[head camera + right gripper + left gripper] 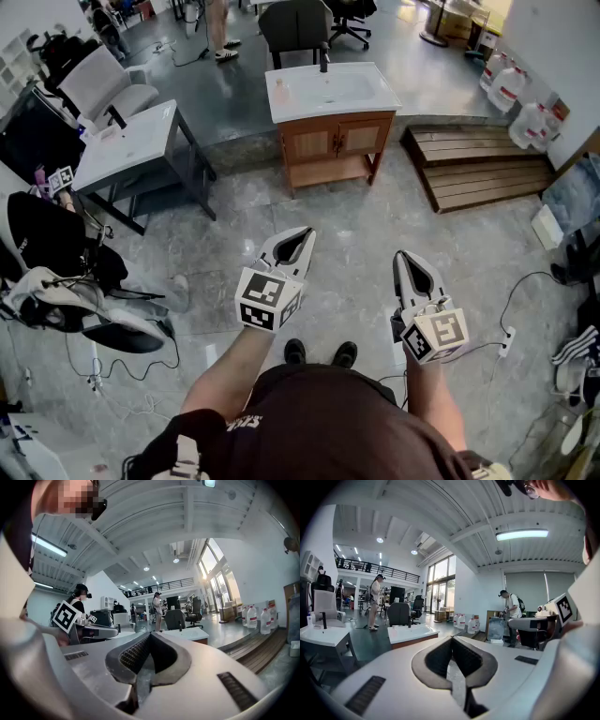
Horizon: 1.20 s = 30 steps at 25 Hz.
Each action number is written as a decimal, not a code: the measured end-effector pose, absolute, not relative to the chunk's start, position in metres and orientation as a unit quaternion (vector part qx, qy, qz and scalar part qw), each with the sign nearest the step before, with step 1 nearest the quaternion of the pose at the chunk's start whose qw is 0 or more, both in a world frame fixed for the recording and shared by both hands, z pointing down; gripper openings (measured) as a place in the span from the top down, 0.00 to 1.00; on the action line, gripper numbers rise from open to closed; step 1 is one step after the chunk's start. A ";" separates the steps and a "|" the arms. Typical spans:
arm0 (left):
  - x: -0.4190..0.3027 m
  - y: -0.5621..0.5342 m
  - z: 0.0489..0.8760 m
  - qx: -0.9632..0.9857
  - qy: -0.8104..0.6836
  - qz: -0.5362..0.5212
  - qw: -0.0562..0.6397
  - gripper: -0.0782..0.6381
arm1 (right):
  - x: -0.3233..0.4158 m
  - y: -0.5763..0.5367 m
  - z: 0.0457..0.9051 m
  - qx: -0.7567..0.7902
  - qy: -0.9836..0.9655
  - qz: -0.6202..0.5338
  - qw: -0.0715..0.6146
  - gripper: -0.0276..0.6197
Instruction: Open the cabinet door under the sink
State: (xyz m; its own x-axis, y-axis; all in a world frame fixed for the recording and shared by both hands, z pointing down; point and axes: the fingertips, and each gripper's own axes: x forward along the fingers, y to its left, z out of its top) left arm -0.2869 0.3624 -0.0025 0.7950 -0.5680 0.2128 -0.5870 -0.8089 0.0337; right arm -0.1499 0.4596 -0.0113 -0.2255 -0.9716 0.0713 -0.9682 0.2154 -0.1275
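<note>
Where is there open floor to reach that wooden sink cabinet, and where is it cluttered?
The floor in front of the wooden cabinet is bare, bordered by the grey sink table on the left and the wooden platform on the right. Crowded: bags far left, power strip far right.

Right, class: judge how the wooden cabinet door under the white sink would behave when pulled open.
The brown wooden cabinet door looks like a rigid panel, so it should probably swing rather than flex. The wooden cabinet stands on slim legs, but the white basin on top likely keeps it from tipping.
</note>
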 end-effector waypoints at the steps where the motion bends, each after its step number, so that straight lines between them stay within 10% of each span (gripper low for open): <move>1: -0.284 0.363 0.000 0.946 -0.304 0.097 0.049 0.87 | -0.148 0.460 -0.008 -0.622 0.779 -0.073 0.012 0.94; 30: -0.210 0.401 0.007 0.943 -0.308 0.117 0.048 0.87 | -0.067 0.502 0.012 -0.601 0.790 -0.115 0.043 0.93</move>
State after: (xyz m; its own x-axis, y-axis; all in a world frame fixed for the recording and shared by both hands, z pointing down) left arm -0.2099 0.4007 0.0070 0.7826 -0.5698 0.2508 -0.5924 -0.8055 0.0183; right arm -0.0671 0.5020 0.0122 -0.2740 -0.9592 0.0703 -0.9395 0.2513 -0.2327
